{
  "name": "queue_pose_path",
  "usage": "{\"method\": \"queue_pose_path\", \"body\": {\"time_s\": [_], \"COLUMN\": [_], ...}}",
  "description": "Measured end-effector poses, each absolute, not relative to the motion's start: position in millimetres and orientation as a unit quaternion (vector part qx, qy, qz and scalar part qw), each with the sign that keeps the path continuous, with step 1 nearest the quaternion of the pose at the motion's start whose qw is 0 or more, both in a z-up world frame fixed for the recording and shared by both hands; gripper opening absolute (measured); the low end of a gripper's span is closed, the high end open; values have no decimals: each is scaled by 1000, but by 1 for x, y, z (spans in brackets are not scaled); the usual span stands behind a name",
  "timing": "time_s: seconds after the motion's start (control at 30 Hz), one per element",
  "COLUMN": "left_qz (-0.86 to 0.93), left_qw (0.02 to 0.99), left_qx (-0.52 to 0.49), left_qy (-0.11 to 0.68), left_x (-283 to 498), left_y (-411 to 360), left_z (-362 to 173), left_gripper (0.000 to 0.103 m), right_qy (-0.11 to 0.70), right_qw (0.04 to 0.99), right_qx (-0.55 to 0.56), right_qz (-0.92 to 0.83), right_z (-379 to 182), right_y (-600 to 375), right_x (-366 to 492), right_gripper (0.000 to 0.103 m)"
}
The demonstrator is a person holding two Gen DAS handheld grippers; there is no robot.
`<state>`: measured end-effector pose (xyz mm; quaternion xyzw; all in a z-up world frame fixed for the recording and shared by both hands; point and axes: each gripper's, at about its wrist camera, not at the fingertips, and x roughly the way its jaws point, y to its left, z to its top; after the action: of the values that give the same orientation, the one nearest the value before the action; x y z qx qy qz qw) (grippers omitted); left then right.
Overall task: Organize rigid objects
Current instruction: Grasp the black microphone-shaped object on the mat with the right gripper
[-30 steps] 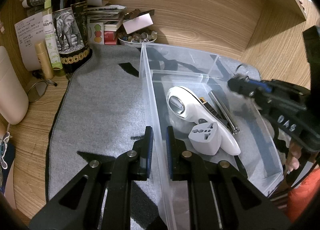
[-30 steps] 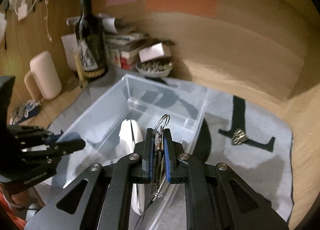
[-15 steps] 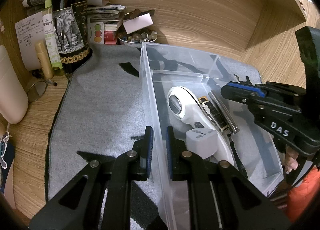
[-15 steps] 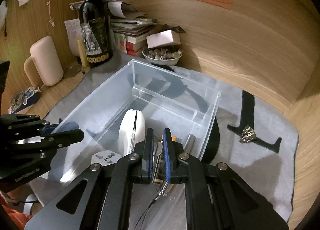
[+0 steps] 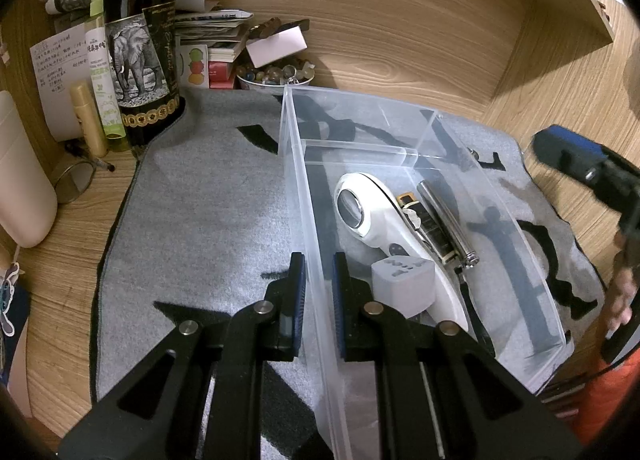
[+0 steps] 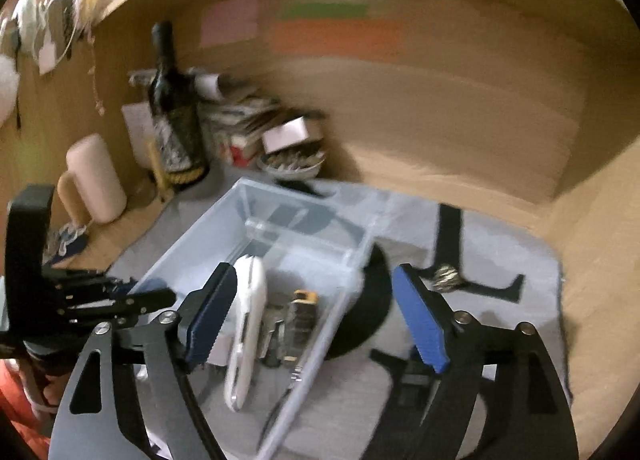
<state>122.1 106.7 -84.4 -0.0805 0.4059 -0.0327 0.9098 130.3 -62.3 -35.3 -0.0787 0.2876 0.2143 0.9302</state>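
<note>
Left gripper [image 5: 318, 292] is clamped tight on the near long wall of the clear plastic bin [image 5: 416, 132], one finger outside on the grey mat [image 5: 200, 228], the other inside the bin. Just past the inner finger, at about two o'clock from it, sits the white travel adapter [image 5: 404, 284], touching the long white handheld device [image 5: 376, 216] that runs diagonally up toward twelve o'clock. Right beside that, toward three o'clock, lie a dark object with a yellow-edged end [image 5: 428, 220] and a silver metal cylinder [image 5: 444, 216], side by side, all in the bin's large compartment; the small far compartment is walled off by a divider. Over in the right wrist view, blurred, the right gripper [image 6: 316, 324] hangs with its blue pads spread wide and nothing between them, above the bin's right wall. At two o'clock from it a small metallic trinket [image 6: 446, 274] rests on the mat outside the bin. Out at eleven o'clock stands the wine bottle [image 5: 140, 40] with the elephant label, and a bowl of small stones [image 5: 276, 74] sits behind the bin.
</note>
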Motion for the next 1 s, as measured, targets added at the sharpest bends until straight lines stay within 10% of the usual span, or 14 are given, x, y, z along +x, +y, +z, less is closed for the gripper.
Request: {"method": "queue_pose_path", "body": {"time_s": [0.73,1.0], "left_qz": [-33,-33], "left_qw": [910,910], "left_qx": [-81,-80], "left_qy": [406,406], "left_x": [122,122], "left_y": [107,107], "left_z": [-85,-84], "left_gripper": [12,12], "right_qy": [395,442], "right_qw": [912,887], "right_qx": [-44,-46], "right_qz": [103,124], "right_z": [-111,-138], "right_y": [-139,-134], "right_x": [165,173], "right_gripper": [79,35]}}
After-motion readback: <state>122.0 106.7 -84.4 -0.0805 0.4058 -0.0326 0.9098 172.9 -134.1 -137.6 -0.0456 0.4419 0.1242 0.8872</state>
